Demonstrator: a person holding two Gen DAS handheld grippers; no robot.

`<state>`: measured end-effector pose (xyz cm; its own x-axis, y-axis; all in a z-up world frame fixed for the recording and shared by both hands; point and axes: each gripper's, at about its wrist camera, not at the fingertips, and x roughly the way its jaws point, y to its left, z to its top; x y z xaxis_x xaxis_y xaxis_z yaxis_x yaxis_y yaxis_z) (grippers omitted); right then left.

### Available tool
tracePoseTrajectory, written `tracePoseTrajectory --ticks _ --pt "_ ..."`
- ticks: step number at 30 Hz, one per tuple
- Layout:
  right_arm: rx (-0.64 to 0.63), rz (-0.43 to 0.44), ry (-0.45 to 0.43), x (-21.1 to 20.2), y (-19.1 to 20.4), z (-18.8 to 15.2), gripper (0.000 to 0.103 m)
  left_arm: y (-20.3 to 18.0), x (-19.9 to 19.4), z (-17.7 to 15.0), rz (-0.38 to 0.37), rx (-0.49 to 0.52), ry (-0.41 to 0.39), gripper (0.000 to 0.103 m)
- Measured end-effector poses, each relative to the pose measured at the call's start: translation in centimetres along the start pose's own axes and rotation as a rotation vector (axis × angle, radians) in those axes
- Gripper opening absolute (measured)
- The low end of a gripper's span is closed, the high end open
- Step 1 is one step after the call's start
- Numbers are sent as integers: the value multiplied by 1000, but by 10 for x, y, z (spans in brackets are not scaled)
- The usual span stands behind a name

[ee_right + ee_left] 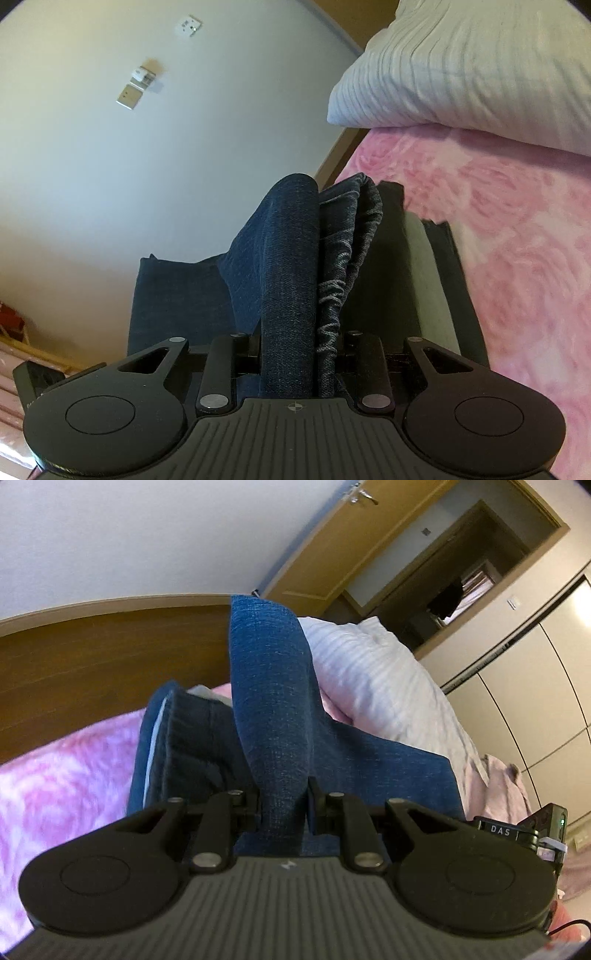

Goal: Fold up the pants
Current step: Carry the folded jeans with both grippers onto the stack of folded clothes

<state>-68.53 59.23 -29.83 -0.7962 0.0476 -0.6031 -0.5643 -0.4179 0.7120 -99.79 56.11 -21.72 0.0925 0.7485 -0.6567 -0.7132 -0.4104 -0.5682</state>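
blue denim fills the middle of both wrist views: the pants point(273, 701) are lifted off the bed, gathered into thick folds that run forward from each pair of tongs. the left gripper point(284, 805) has its jaws drawn in close on a single upright band of the cloth, pads pressing it from both sides, with more denim hanging down to its left and spreading low to its right. the right gripper point(299, 354) is pinched a little wider on a thicker bundle, a smooth dark fold beside a puckered, elasticated edge that looks like the waistband, though the blur makes that uncertain. below and around the pants lies a pink blanket point(517, 236) with a mottled, rose-like pattern, covering the bed. a pale striped pillow point(461, 70) sits at the far end of the blanket, toward the right in both views. in the left view a wooden headboard point(92, 672) curves along the far left, and beyond the pillow stand an open wooden door point(332, 542) and a row of cream wardrobe panels point(528, 709) on the far right. the right view shows a plain white wall point(129, 166) with small sockets on the left.
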Motion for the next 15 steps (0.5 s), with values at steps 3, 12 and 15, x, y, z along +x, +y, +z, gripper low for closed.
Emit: tracePoseTrajectory --ticks 3,12,15 --pt "0 -20 22 19 -15 8 25 17 23 4 11 -11 21 16" --pt "-5 -156 -47 13 -34 10 59 44 35 -3 61 0 8 29" --pt "-58 -290 -172 -23 -20 0 64 34 7 -4 123 49 -50 28"
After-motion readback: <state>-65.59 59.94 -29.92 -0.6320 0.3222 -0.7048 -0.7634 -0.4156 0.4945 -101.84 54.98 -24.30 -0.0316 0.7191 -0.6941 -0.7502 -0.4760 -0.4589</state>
